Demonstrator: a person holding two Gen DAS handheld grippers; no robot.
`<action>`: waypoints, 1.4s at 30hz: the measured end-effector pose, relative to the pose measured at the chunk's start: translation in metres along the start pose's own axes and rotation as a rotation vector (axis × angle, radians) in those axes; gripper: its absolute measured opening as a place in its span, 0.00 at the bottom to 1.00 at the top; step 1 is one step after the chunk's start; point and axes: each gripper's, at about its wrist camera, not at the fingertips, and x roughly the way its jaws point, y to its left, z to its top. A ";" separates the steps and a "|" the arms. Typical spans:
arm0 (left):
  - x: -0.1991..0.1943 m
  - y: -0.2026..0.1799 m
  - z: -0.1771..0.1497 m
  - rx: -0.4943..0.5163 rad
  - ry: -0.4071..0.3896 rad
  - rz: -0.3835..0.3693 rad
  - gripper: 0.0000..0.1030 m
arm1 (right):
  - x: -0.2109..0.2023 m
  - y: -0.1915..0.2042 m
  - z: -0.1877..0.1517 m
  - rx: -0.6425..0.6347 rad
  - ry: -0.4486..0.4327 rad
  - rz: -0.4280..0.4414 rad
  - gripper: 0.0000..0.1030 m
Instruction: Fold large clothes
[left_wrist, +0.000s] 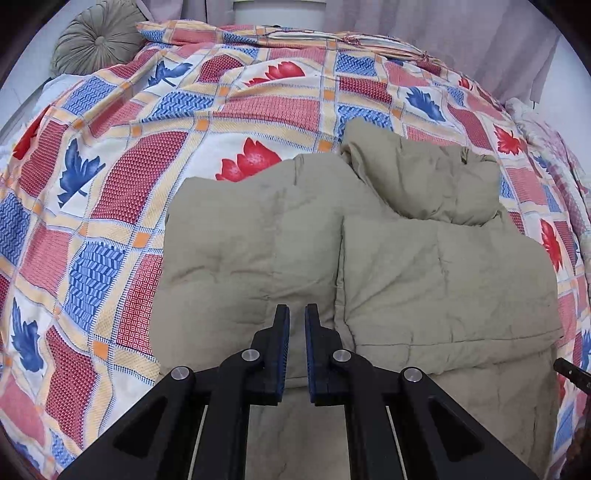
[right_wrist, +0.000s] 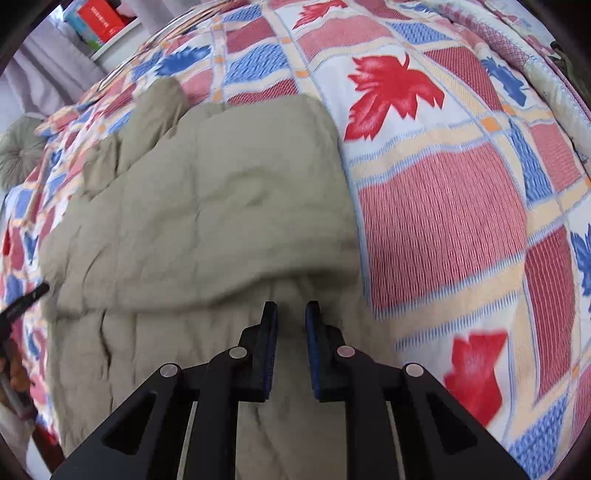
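left gripper (left_wrist: 297, 314) hovers closed above folded khaki jacket (left_wrist: 406, 266)

Khaki quilted jacket (left_wrist: 424, 266), partly folded, flat on patterned bedspread (left_wrist: 110, 206)

A home bedroom: a bed under a leaf-patterned quilt (left_wrist: 258, 110), a round cushion (left_wrist: 98, 40), and curtains (left_wrist: 461, 33) behind.
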 end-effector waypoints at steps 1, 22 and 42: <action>-0.003 -0.003 0.003 0.004 -0.005 -0.010 0.10 | -0.007 -0.001 -0.005 0.002 -0.004 0.012 0.17; 0.077 -0.067 -0.008 0.117 0.084 0.088 0.10 | 0.059 -0.019 0.063 -0.002 -0.122 -0.049 0.16; 0.015 -0.045 -0.025 0.077 0.136 0.123 0.10 | -0.025 -0.020 -0.010 0.018 -0.124 -0.157 0.43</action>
